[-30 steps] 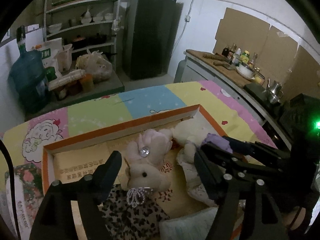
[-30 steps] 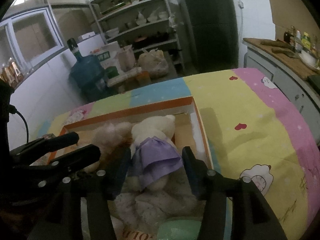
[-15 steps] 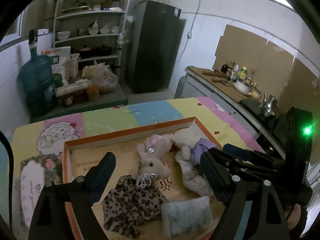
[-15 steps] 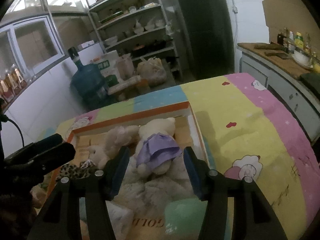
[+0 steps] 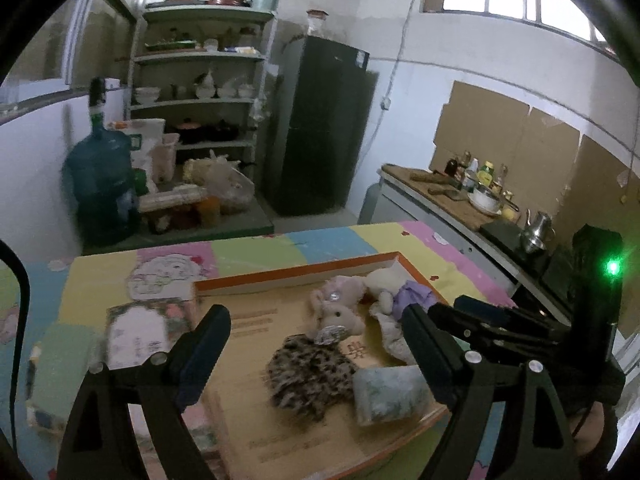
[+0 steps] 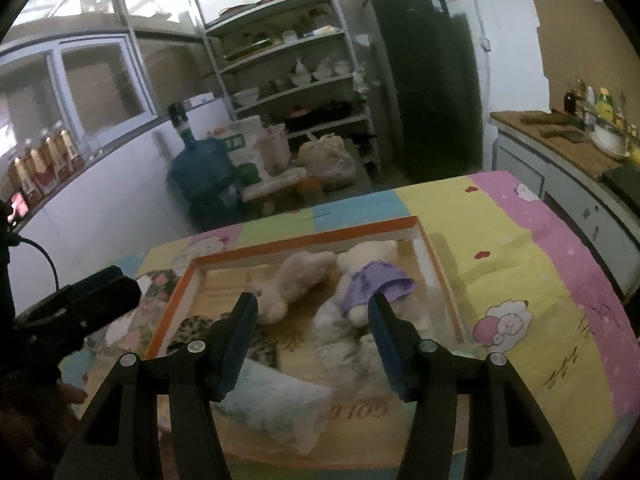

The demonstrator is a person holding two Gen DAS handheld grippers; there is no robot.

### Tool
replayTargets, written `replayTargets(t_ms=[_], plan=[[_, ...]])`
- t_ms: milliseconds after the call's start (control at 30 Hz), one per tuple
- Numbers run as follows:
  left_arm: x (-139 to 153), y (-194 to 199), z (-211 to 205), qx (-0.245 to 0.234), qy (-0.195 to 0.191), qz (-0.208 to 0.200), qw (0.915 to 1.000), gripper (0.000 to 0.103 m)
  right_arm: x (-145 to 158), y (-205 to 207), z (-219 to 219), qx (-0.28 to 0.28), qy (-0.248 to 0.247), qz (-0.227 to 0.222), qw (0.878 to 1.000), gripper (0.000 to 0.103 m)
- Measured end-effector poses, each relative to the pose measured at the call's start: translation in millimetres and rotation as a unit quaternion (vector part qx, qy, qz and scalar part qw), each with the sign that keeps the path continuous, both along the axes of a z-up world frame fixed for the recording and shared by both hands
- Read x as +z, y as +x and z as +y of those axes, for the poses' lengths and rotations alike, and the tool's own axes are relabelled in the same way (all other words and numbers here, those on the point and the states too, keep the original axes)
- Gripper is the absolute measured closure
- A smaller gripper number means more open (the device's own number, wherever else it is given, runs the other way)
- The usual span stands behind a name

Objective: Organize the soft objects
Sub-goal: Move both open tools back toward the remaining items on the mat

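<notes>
With the pink rabbit [image 5: 338, 312], purple-dressed bear [image 6: 366, 276], leopard cushion [image 5: 310, 376] and pale pillow [image 6: 276, 398] in the orange-rimmed tray [image 5: 288, 274], both grippers' fingers stood wide and empty above it; placing appeared finished, pending any further item.

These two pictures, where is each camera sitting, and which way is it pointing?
Left wrist: sits on the left gripper, looks down over the orange-edged box toward the shelves; both its fingers show, open and empty, with the right gripper alongside.
Right wrist: sits on the right gripper, looks the same way; its fingers show apart with nothing between them, the left gripper at the picture's left edge.
Shared: the box, pink bunny, bear in purple, leopard cloth, fridge, water jug.
</notes>
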State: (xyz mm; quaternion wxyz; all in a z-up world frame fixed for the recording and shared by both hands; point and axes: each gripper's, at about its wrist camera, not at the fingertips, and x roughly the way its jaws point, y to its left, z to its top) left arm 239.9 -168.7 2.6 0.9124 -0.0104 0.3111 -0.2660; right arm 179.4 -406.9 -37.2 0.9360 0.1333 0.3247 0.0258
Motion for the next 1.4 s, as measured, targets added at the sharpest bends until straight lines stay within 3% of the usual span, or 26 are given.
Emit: replayTargets(t_ms=[467, 667, 1033, 1400], plan=[[10.7, -36.8, 84.7, 0.061, -0.018, -0.023, 0.9977, 0.016, 10.0, -26.2, 69.4, 0.061, -0.020, -0.012, 0.998, 0.044], [6.3, -51.9, 115.8, 0.059, -0.030, -0.023, 0.9975, 0.016, 7.1, -35.4, 96.7, 0.082, -0.031, -0.012, 0.996, 0.044], [-9.3, -76.3, 157.1, 0.061, -0.041, -0.023, 0.9970, 0.016, -15.0, -59.6, 154.6, 0.136, -0.026, -0.010, 0.990, 0.044], [-13.3, -95.4, 192.3, 0.077, -0.042, -0.024, 0.9958, 0.016, -34.8, -74.0, 184.2, 0.145, -0.023, 0.013, 0.989, 0.044]])
